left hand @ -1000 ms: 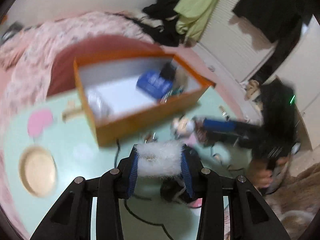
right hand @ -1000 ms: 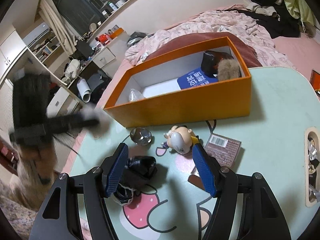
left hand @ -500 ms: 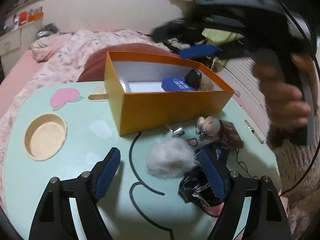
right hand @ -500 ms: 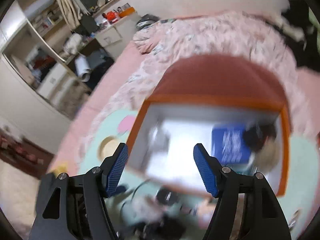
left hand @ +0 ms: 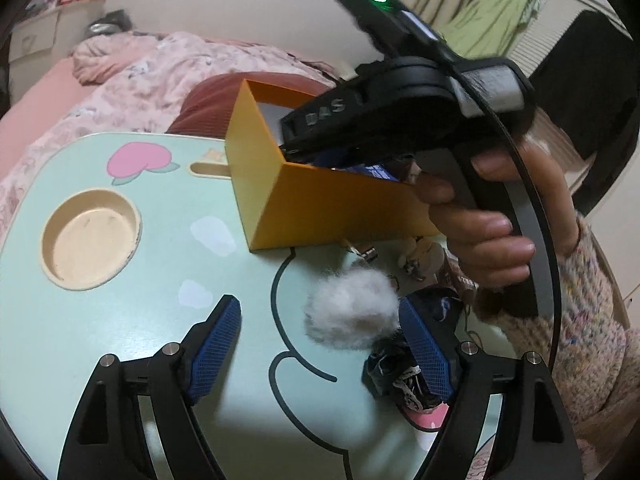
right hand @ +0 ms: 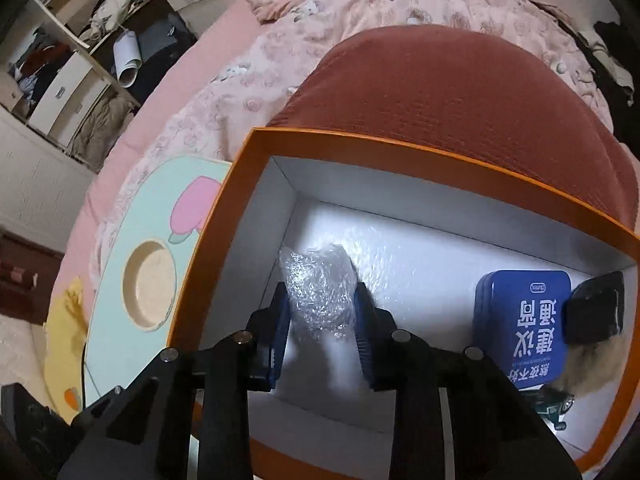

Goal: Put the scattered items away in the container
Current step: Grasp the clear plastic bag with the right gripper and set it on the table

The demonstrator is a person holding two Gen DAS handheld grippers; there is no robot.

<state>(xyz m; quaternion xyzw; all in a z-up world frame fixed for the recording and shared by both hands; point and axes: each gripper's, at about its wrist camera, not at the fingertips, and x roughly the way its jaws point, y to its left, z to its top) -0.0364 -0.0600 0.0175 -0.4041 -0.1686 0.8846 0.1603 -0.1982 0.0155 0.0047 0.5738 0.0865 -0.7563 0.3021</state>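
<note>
Reaching into the orange box (right hand: 256,168), right gripper (right hand: 320,320) fingers just closed on a plastic wad (right hand: 316,292) already inside, risking pulling it out, while left gripper (left hand: 320,344) gapes around a white fluff ball (left hand: 352,308) on the surface (left hand: 160,288).

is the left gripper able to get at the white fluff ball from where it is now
Probably yes. The left gripper is open, and the white fluff ball lies on the table between its fingers, near the right-hand one. Nothing covers it; a black crumpled item sits close beside.
</note>
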